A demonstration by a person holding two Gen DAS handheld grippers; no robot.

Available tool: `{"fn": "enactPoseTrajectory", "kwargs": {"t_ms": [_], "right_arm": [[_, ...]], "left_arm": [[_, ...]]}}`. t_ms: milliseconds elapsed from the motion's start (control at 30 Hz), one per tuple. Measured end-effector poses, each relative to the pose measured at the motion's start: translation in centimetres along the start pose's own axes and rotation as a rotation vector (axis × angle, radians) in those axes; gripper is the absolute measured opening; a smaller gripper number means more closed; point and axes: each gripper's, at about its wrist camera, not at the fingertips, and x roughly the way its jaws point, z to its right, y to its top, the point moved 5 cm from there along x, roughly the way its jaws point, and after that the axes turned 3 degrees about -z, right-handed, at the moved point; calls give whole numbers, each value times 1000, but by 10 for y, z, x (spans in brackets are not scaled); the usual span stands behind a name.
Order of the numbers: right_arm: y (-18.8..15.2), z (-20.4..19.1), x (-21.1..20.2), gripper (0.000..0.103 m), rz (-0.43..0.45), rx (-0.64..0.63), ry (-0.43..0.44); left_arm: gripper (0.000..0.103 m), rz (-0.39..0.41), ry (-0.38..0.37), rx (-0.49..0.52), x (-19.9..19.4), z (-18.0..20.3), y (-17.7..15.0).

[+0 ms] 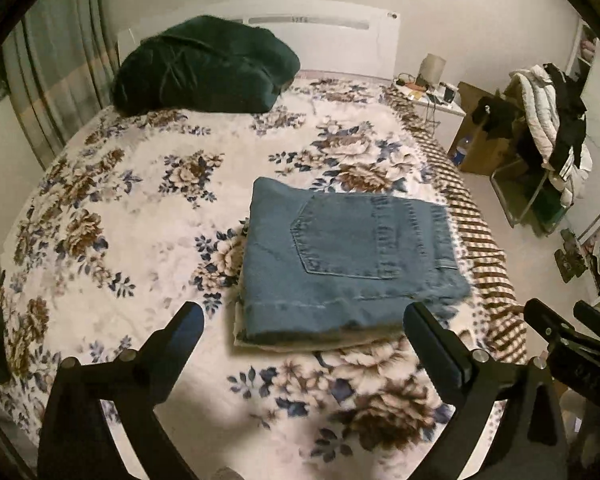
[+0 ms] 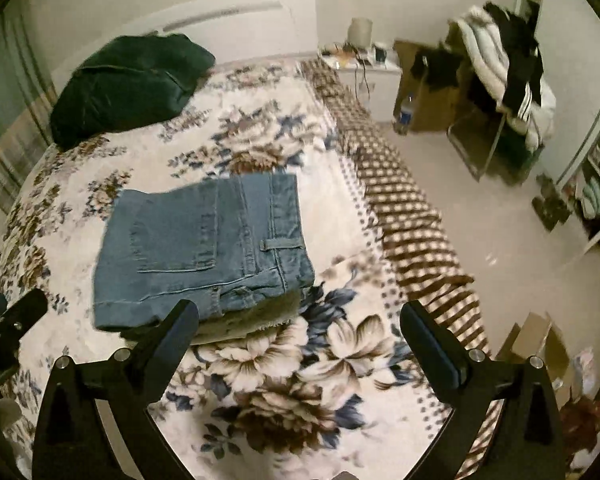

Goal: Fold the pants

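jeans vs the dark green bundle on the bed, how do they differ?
The jeans are light blue denim; the green bundle is dark green. The jeans are folded into a flat, squared stack; the bundle is a rounded, lumpy heap. The jeans lie close before both open grippers; the bundle sits far off by the headboard. Both rest on the floral blanket.

So the folded pants (image 1: 348, 256) sit on the bed (image 1: 140, 200), toward its right side and nearer the near end, on top of another folded piece. A bundled blanket (image 1: 204, 68) is way at the far left, up against the headboard (image 1: 324, 40). Right of the bed's far end there's a nightstand (image 1: 432, 96), then a cardboard box (image 1: 480, 148), then a chair piled with clothes (image 1: 552, 128) further right on the floor.
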Motion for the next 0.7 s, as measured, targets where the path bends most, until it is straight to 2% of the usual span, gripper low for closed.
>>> {"fn": "enactPoseTrajectory", "kwargs": {"t_ms": [200,467,700], "right_arm": [[-16,5,-91,103,58,-30,42],[-57,21,-239,103,181,-64,63],[-93,26,-350,103,278,-88,97]], "left_arm": [[102,67,20,-8,-84,14,-18],[102,164,43,-3,-200,27,-53],[102,227,69,-9,-280,27,-80]]}}
